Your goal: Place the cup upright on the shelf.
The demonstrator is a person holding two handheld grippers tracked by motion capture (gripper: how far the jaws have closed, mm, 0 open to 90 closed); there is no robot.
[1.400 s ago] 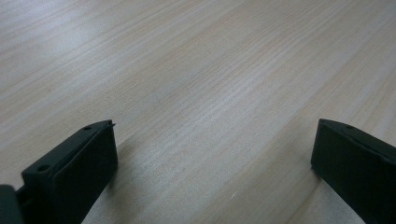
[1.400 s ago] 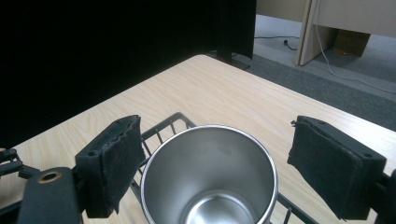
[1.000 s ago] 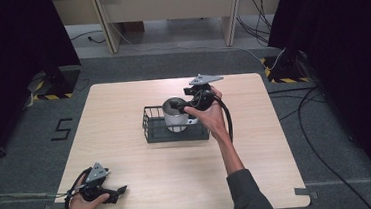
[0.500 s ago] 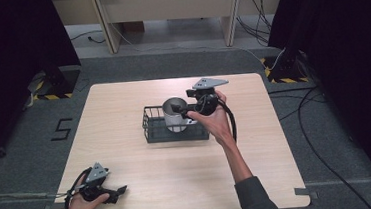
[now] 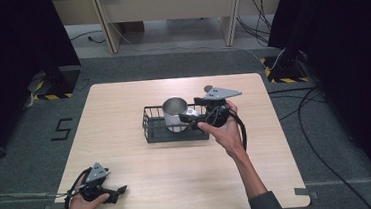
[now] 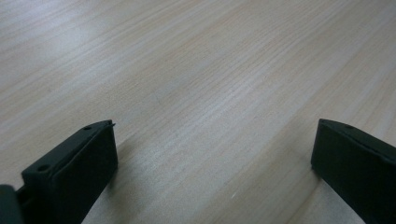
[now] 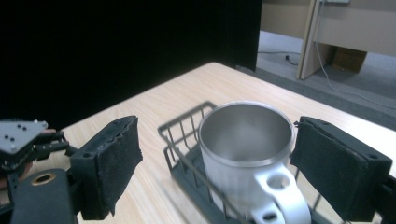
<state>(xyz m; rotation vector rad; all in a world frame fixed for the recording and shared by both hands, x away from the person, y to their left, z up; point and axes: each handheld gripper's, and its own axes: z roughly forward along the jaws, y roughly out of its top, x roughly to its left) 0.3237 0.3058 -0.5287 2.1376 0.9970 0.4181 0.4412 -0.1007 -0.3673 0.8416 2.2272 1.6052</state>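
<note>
Shiny steel mug with looped handle (image 5: 175, 113) upright inside black wire basket (image 5: 151, 131), table (image 5: 123, 99) centre; mug handle toward 3 o'clock.

Right tongs (image 5: 190, 117) released, jaws spread wide, just at 3 o'clock of mug, handle (image 7: 280, 198) between jaws, pads clear of it.

Left tongs (image 5: 120, 191) released, nothing between jaws, parked on table at 7 o'clock corner.

Advice: centre jaws on handle loop, keep clear of basket wires, clench firmly, lift straight up to avoid snagging rim or dragging basket.
</note>
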